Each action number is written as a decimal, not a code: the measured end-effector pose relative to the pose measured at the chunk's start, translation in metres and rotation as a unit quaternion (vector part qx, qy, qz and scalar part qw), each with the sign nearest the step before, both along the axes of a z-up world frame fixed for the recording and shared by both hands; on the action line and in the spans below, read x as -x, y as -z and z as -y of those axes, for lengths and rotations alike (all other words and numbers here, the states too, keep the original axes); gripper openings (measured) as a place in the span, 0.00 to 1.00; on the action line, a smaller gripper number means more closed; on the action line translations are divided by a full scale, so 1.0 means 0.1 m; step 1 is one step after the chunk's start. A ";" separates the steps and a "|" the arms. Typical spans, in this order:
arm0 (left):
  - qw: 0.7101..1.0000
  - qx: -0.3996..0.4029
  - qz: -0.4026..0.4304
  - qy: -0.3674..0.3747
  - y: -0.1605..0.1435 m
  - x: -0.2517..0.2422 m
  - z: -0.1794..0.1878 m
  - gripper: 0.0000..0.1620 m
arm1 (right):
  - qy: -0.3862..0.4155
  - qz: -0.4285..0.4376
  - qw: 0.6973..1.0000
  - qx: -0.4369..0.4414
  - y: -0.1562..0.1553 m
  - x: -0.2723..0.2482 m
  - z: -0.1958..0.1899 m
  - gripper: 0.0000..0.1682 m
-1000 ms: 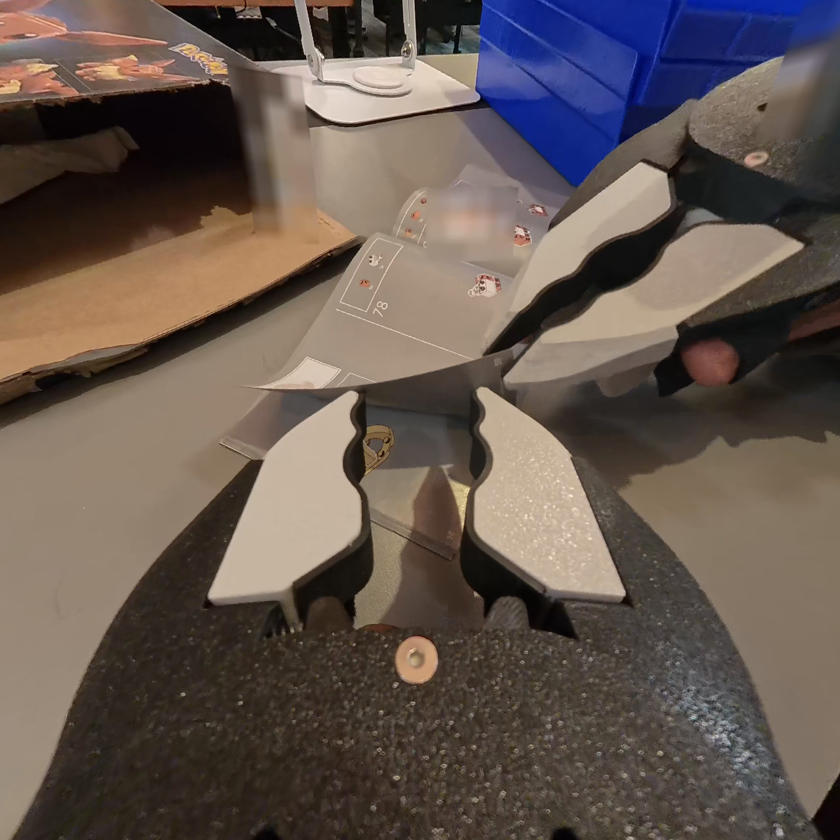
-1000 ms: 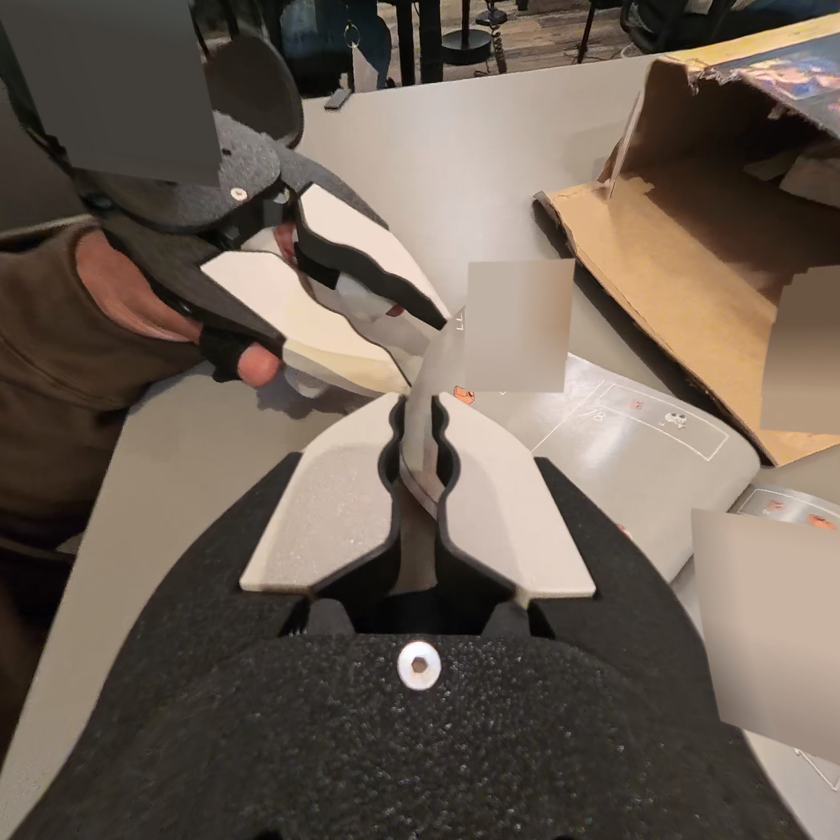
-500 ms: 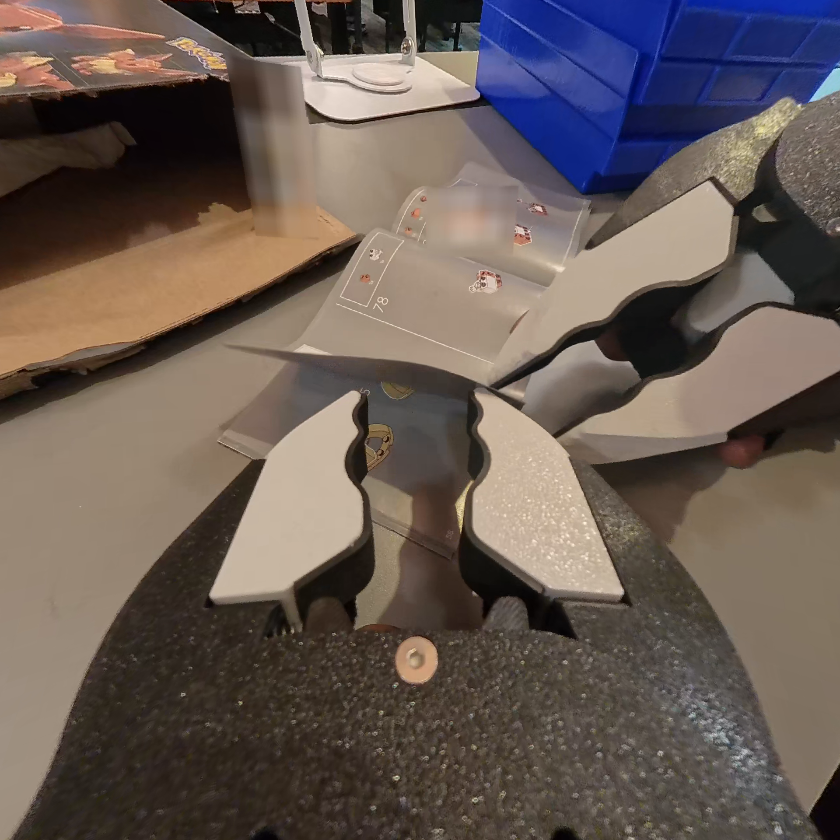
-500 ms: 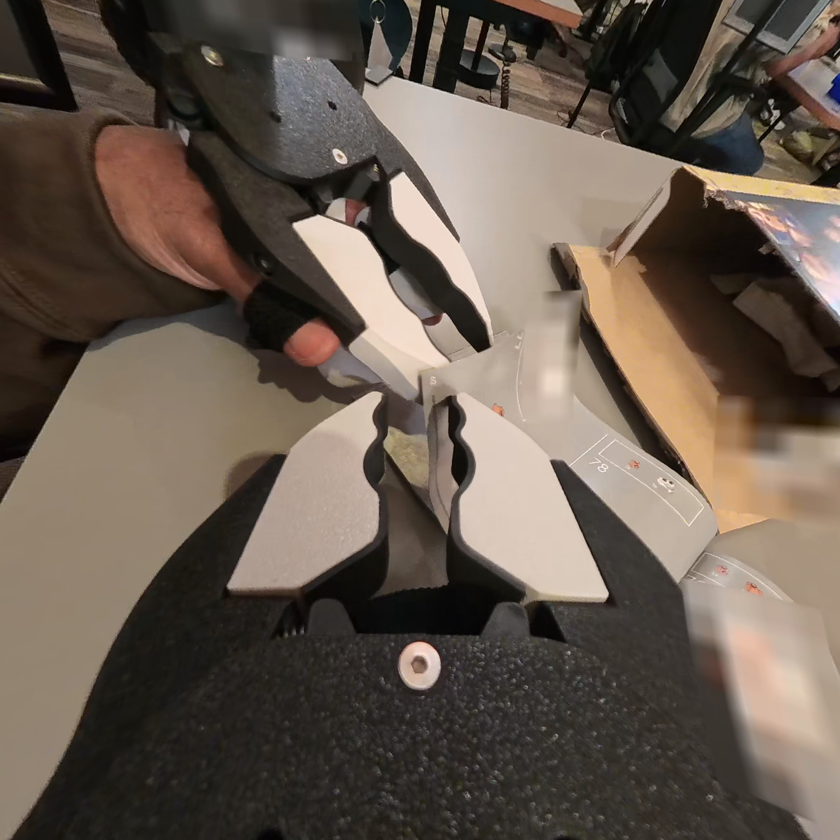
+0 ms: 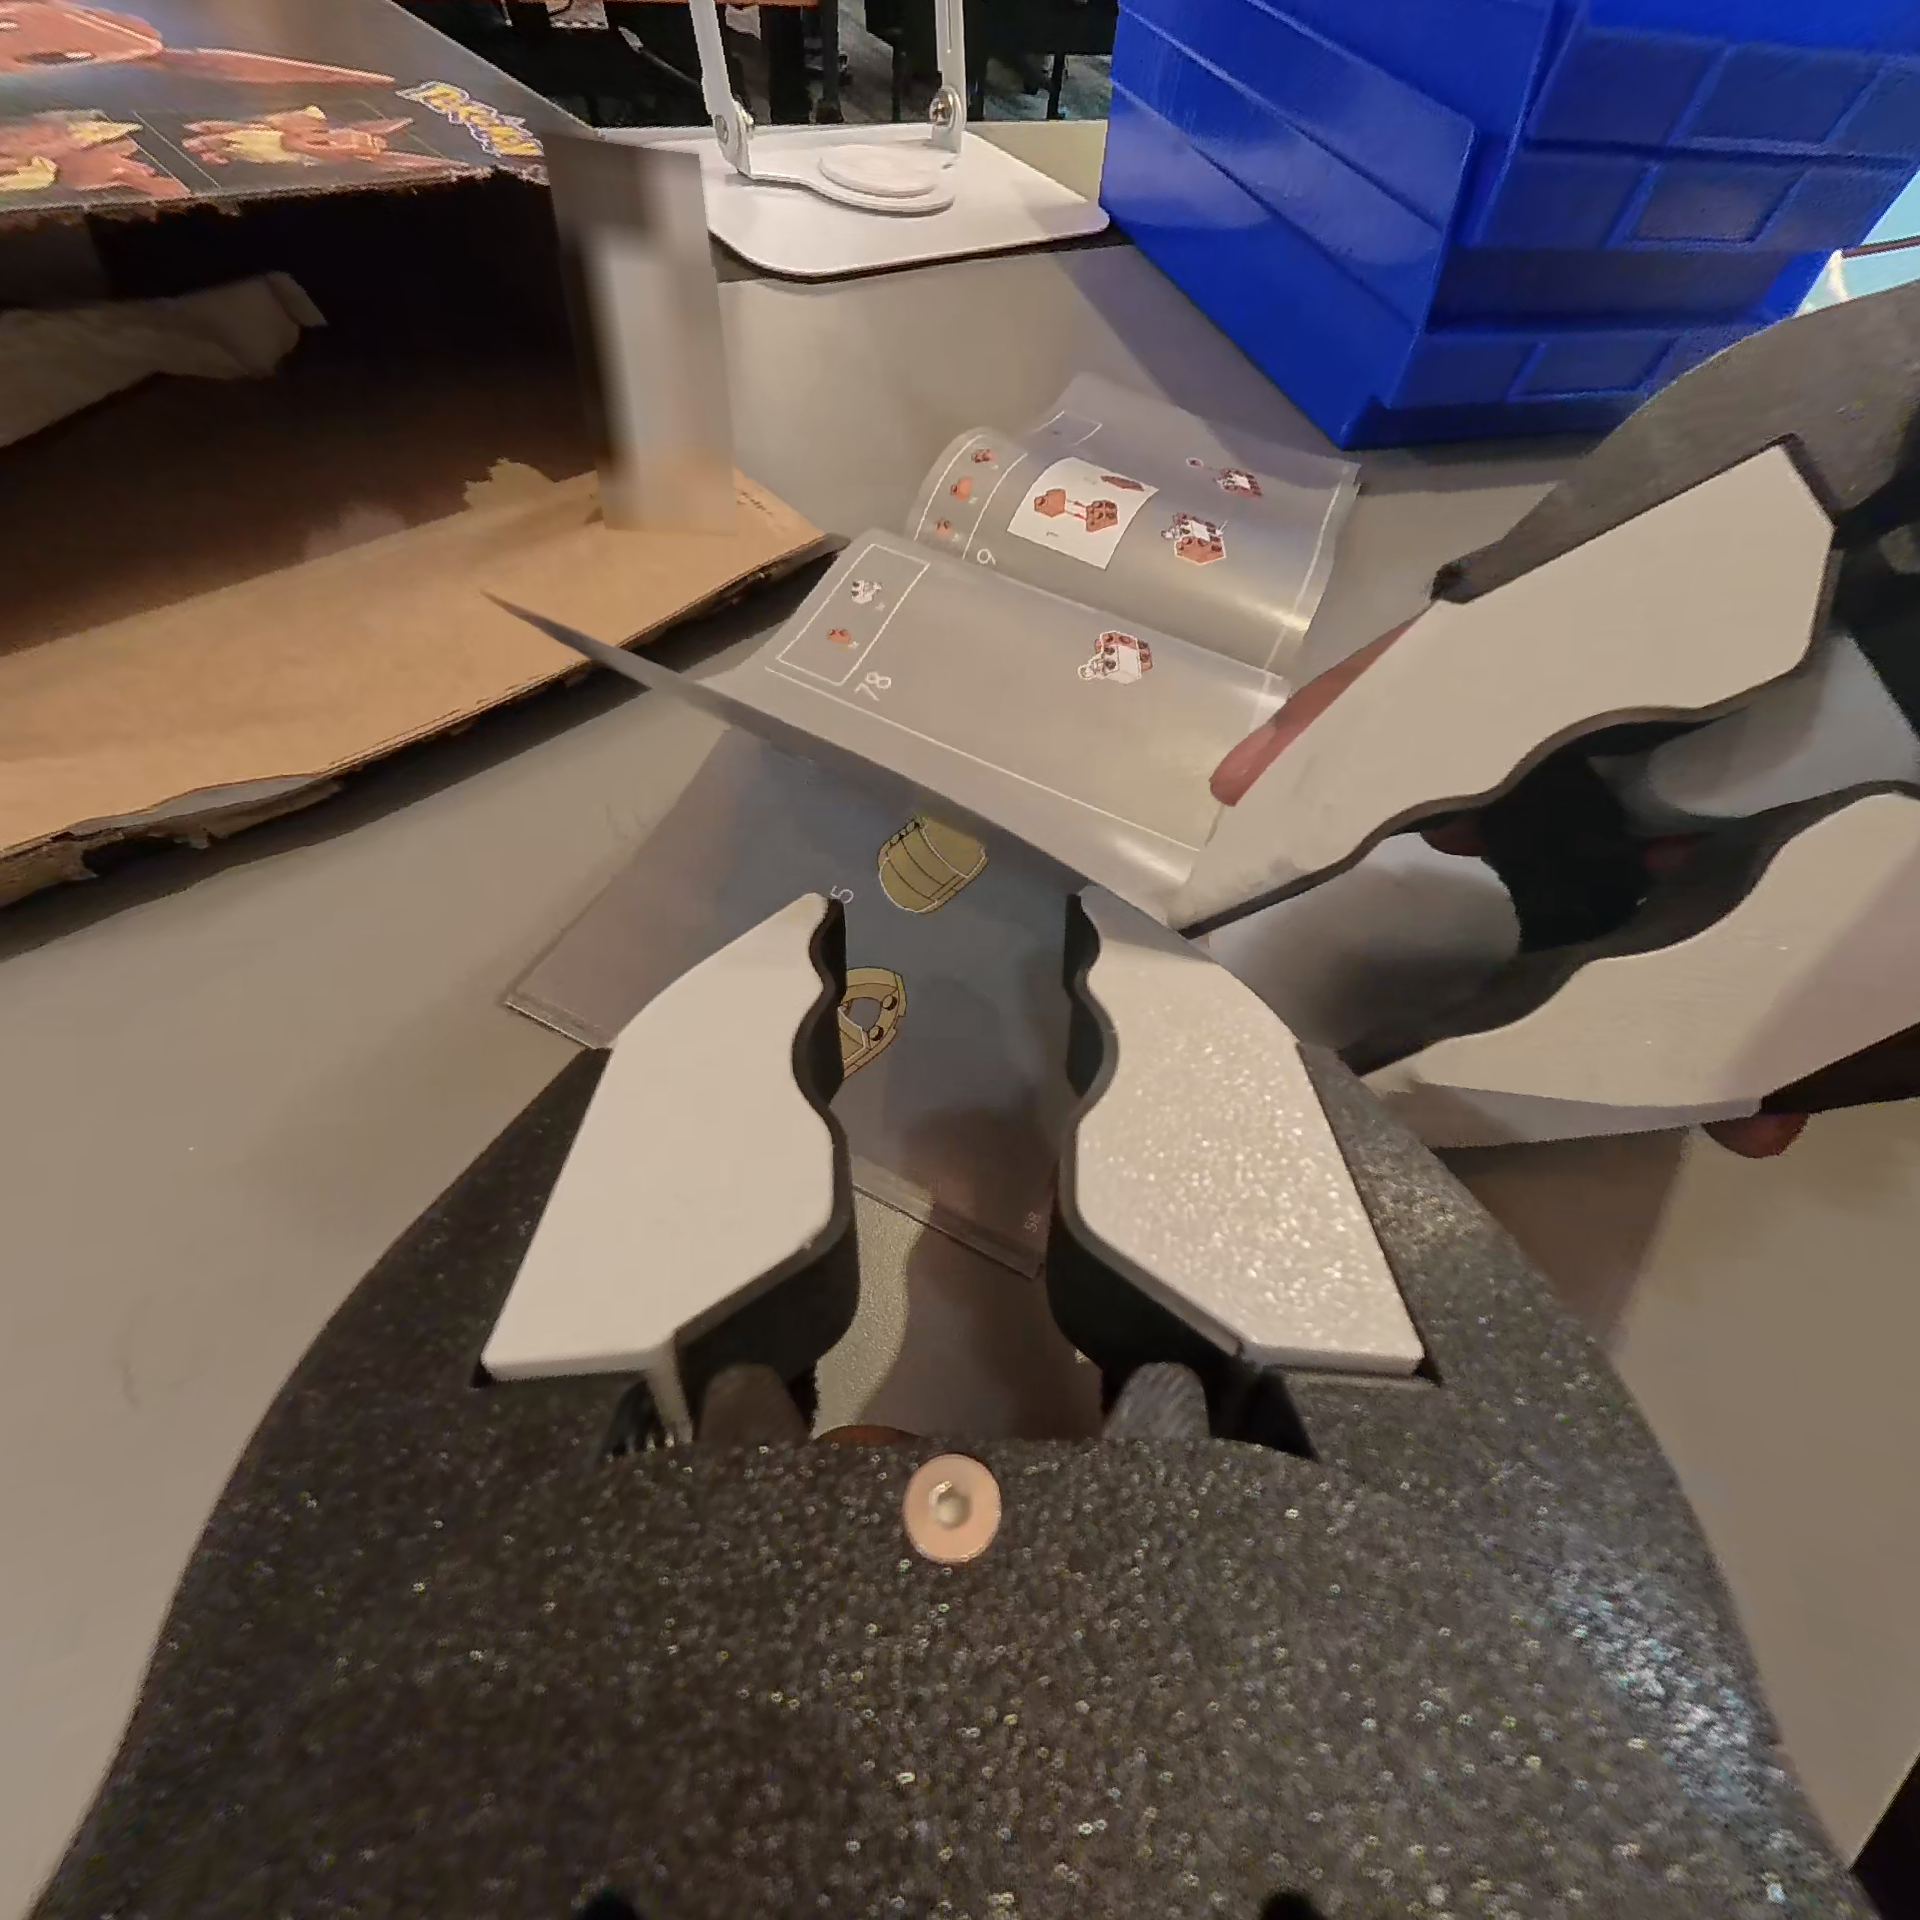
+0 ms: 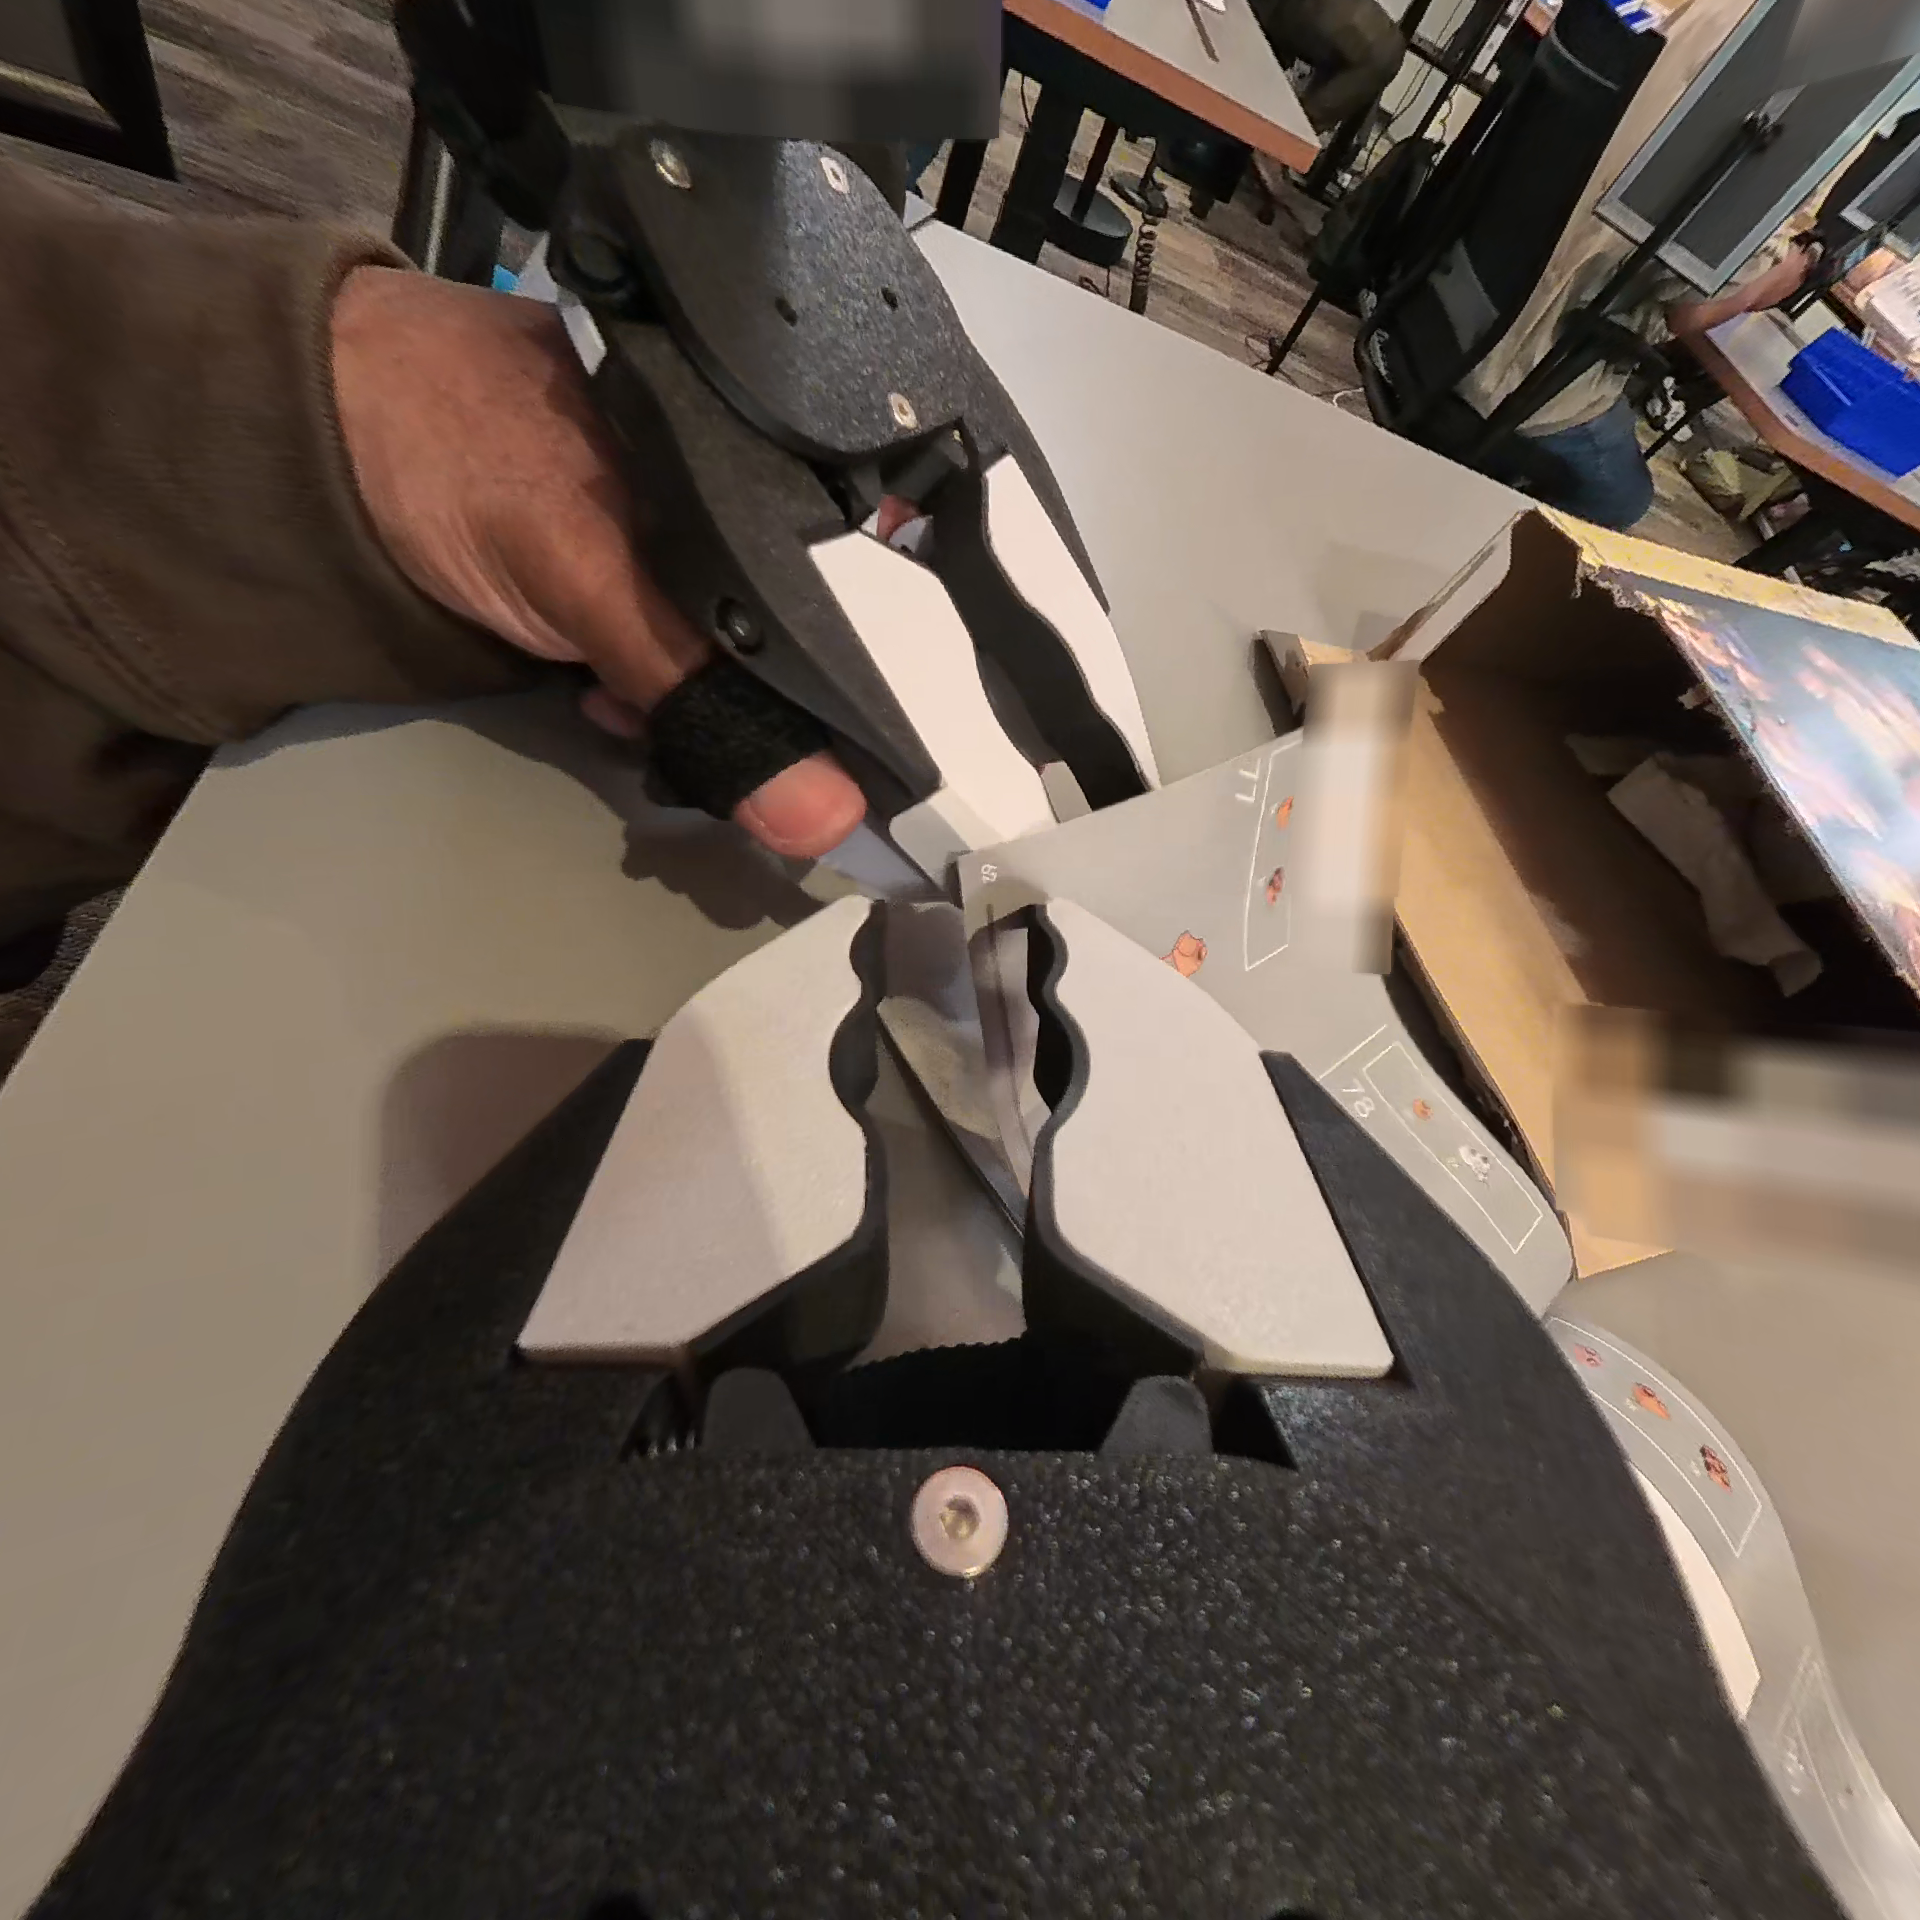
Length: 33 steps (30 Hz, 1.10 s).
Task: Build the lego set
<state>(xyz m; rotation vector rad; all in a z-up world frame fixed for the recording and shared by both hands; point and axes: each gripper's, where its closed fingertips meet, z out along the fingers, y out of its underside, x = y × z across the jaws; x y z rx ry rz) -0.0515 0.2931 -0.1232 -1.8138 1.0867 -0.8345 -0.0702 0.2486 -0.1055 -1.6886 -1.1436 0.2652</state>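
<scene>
In the left wrist view, the left claw (image 5: 951, 909) hangs open over the grey glossy instruction booklet (image 5: 997, 717) on the grey bench (image 5: 260, 1049), a lifted page at twelve o'clock. The right claw (image 5: 1278, 997), at three o'clock, gapes beside that page's edge.

In the right wrist view, the right claw (image 6: 951, 914) is parted, thin curling pages loose between its fingers, booklet spine running toward four o'clock beside the torn brown cardboard box (image 6: 1507, 935).

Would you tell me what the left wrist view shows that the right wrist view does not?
Only the left wrist view shows the blue bins and the white stand base. Only the right wrist view shows the person's hand on the left gripper, and a room with other tables behind. Both show the open instruction booklet and the torn cardboard box.
</scene>
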 end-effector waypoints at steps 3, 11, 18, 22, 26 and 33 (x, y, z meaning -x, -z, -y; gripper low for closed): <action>1.000 0.001 0.002 0.001 0.00 0.00 0.00 0.25 | -0.005 -0.008 1.000 0.002 -0.02 0.02 0.02 0.16; 0.999 0.022 0.040 0.018 -0.08 0.03 0.04 0.25 | 0.006 -0.012 1.000 -0.001 -0.01 -0.05 -0.03 0.13; 0.994 0.060 0.071 0.057 -0.12 0.04 0.16 0.25 | 0.028 -0.007 1.000 -0.012 0.06 -0.13 -0.06 0.12; 0.993 0.072 0.066 0.061 -0.10 0.03 0.18 0.25 | 0.037 -0.015 0.999 -0.010 0.10 -0.16 -0.06 0.12; 0.995 0.069 0.044 0.054 -0.04 0.00 0.18 0.25 | 0.048 -0.023 0.998 -0.023 0.12 -0.21 -0.08 0.12; 0.994 0.062 0.043 0.074 -0.05 -0.07 0.25 0.25 | 0.017 0.046 0.989 -0.142 0.05 -0.30 -0.02 0.13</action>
